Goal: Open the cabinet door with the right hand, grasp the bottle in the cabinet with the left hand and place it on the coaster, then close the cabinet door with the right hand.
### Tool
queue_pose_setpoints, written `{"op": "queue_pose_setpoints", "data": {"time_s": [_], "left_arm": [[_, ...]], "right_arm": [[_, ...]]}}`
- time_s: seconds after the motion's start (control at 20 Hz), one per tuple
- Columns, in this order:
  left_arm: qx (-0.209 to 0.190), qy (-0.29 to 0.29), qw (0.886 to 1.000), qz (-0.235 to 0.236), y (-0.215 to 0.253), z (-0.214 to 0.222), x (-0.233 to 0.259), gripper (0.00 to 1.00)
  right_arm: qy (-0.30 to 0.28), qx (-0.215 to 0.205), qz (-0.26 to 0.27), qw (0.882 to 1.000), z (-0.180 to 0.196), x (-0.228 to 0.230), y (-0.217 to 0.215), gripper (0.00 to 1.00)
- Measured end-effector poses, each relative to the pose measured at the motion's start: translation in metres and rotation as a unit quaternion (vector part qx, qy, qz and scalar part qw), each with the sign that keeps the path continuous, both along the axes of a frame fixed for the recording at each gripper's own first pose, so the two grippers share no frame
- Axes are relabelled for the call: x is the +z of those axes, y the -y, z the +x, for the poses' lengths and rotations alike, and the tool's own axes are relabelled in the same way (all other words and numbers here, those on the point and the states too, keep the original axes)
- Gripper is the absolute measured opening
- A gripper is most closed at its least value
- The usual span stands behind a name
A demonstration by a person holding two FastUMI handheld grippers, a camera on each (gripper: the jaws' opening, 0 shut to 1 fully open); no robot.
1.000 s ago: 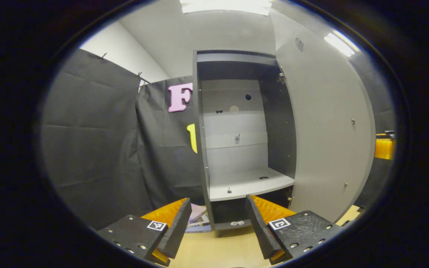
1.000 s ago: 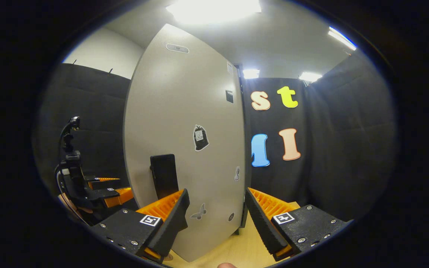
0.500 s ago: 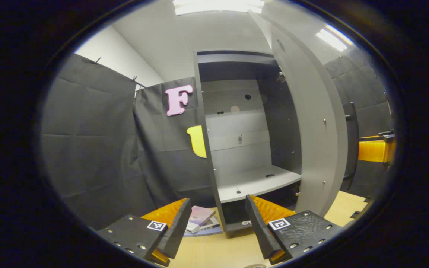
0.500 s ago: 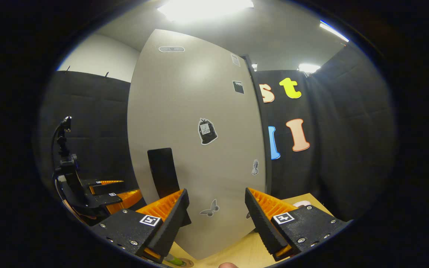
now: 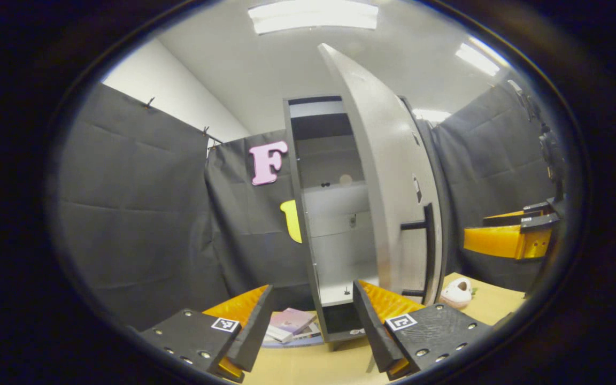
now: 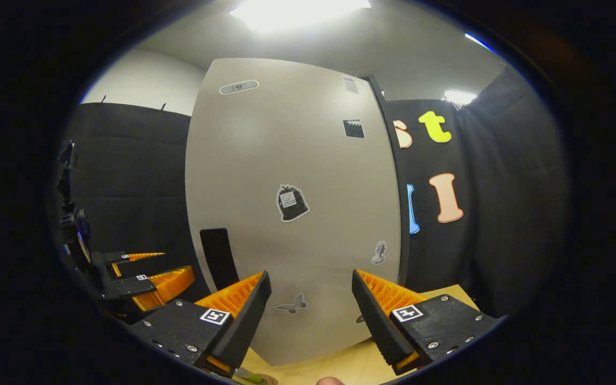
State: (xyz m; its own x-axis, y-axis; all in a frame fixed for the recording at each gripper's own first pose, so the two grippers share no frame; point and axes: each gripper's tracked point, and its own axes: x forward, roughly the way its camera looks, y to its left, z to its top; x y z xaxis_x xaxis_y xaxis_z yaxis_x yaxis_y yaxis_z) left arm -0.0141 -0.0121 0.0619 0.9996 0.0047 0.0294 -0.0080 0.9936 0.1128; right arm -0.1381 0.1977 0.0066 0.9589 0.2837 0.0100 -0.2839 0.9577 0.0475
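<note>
Black cloth walls close in the booth, and a pale wooden surface (image 5: 308, 369) carries a tall grey cabinet (image 5: 308, 214) at the back. Its door (image 6: 292, 214) stands part-way across the opening, so from the left gripper view a narrow slice of the inside shows, with a bare shelf (image 5: 340, 291) low down. No bottle stands on that visible part of the shelf; a green object (image 6: 249, 377) on a round disc peeks out at the bottom edge of the right gripper view, possibly the bottle on the coaster, though too little shows to be sure.

With the shelf bare, the closing step looks to be in hand. The right tongs (image 6: 310, 299) face the door's outer face squarely and close up, jaws spread wide and holding nothing, a stance that suits pushing the panel flat rather than pulling on the dark handle (image 6: 217, 256) beside them. The left tongs (image 5: 313, 315) hang back in front of the cabinet, also wide open and empty, probably to keep out of the door's swing. A stack of books (image 5: 292, 325) lies at the cabinet's foot, and a small pale object (image 5: 456, 292) sits on the surface beyond the door.
</note>
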Motion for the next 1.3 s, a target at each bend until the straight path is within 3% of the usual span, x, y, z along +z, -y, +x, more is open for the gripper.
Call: {"op": "queue_pose_setpoints", "data": {"time_s": [0.05, 0.3, 0.35, 0.45, 0.7, 1.05, 1.1, 1.15, 1.3], "left_arm": [[-0.002, -0.002, 1.000, -0.006, 0.004, 0.001, -0.002, 0.83], [-0.016, -0.009, 0.999, -0.033, 0.025, 0.007, 0.001, 0.83], [-0.019, -0.008, 0.999, -0.031, 0.028, 0.007, 0.001, 0.83], [-0.026, -0.006, 0.999, -0.033, 0.035, 0.007, 0.002, 0.83], [-0.037, -0.017, 0.997, -0.059, 0.046, 0.007, -0.003, 0.83], [-0.059, -0.024, 0.994, -0.085, 0.061, 0.009, -0.011, 0.83], [-0.060, -0.025, 0.994, -0.088, 0.062, 0.009, -0.011, 0.89], [-0.060, -0.023, 0.994, -0.090, 0.062, 0.010, -0.011, 0.84], [-0.060, -0.022, 0.994, -0.093, 0.065, 0.012, -0.010, 0.87]], "right_arm": [[-0.002, -0.005, -0.002, 1.000, 0.002, -0.002, 0.004, 0.94], [-0.022, -0.036, 0.002, 0.999, -0.002, -0.017, 0.021, 0.94], [-0.025, -0.042, 0.002, 0.999, -0.002, -0.018, 0.024, 0.90], [-0.031, -0.051, 0.002, 0.998, -0.001, -0.021, 0.031, 0.94], [-0.033, -0.073, 0.002, 0.997, -0.004, -0.023, 0.041, 0.94], [-0.036, -0.086, 0.004, 0.996, -0.004, -0.029, 0.052, 0.94], [-0.036, -0.084, 0.005, 0.996, -0.003, -0.028, 0.052, 0.94], [-0.036, -0.083, 0.006, 0.996, -0.003, -0.027, 0.052, 0.94], [-0.032, -0.081, 0.003, 0.996, 0.000, -0.026, 0.054, 0.94]]}}
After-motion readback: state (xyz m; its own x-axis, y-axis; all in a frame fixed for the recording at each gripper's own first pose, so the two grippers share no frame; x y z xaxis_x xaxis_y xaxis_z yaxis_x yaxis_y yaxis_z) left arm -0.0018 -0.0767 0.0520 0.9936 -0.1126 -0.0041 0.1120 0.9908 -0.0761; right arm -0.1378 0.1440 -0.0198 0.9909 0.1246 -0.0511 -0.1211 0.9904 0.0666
